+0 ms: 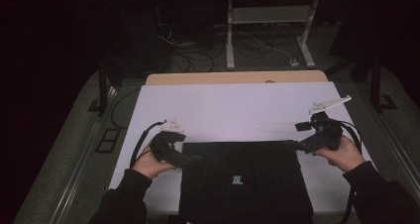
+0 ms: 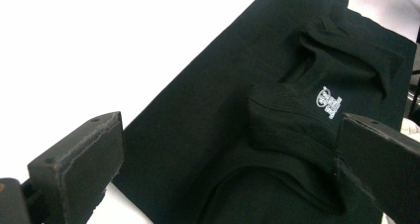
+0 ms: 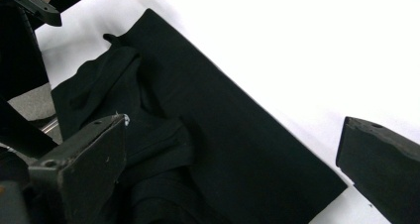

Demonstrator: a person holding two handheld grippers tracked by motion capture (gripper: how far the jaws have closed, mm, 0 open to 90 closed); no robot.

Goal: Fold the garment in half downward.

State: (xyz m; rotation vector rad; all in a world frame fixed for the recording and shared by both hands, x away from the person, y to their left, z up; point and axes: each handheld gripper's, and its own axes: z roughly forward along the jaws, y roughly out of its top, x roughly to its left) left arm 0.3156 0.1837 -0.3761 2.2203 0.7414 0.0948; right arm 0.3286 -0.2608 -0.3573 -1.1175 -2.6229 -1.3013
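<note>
A black shirt (image 1: pixel 242 179) lies folded at the lower middle of the high view on a white table (image 1: pixel 233 110). The left gripper (image 1: pixel 190 159) sits at the shirt's upper left corner, the right gripper (image 1: pixel 292 143) at its upper right. Both stand wide apart, holding nothing.

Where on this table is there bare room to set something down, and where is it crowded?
The white sheet lies bare between the wooden table edge at the far side and the folded black garment. Narrow white strips run along the garment's left and right sides. The near middle is crowded: the garment fills it, with the left gripper and right gripper at its far corners, both open.
</note>
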